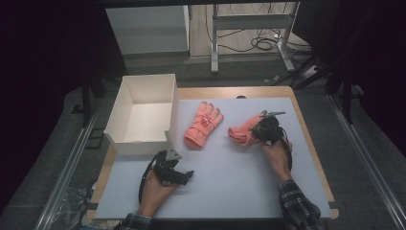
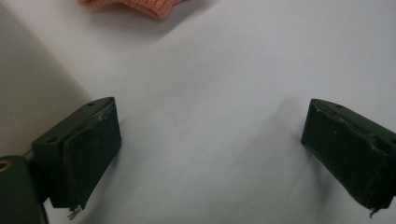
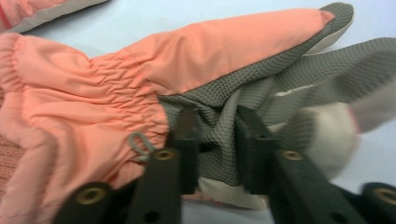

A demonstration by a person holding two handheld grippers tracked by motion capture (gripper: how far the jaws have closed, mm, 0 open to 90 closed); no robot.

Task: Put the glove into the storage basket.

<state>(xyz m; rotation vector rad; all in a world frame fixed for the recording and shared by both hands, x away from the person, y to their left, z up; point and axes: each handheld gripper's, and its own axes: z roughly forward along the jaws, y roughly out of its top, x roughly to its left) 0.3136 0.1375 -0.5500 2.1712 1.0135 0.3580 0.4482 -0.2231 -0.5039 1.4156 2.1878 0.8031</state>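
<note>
High view, item by item as I log it. Right gripper: sits on the right glove at the right middle of the desk, my right hand behind it. Left glove: lies flat, fingers pointing away, just right of the box and well apart from the right glove. Left gripper: held low over the bare desk in front of the box, near its corner, with no glove in reach; left hand wrapped around it.

Right gripper view: gripper nearly pressed together, pinching a fold of the grey textured palm fabric of the right glove. Orange shell and gathered wrist lie to the left of the jaws; a small loop hangs right beside the left one. Glove fingers at right are blurred, so I cannot tell how they lie. Another orange piece is cut off at the top left corner.

Left gripper view: gripper spread wide, nothing between the jaws but desk. Box wall at left. An orange knit cuff is cut off at the top edge.
</note>
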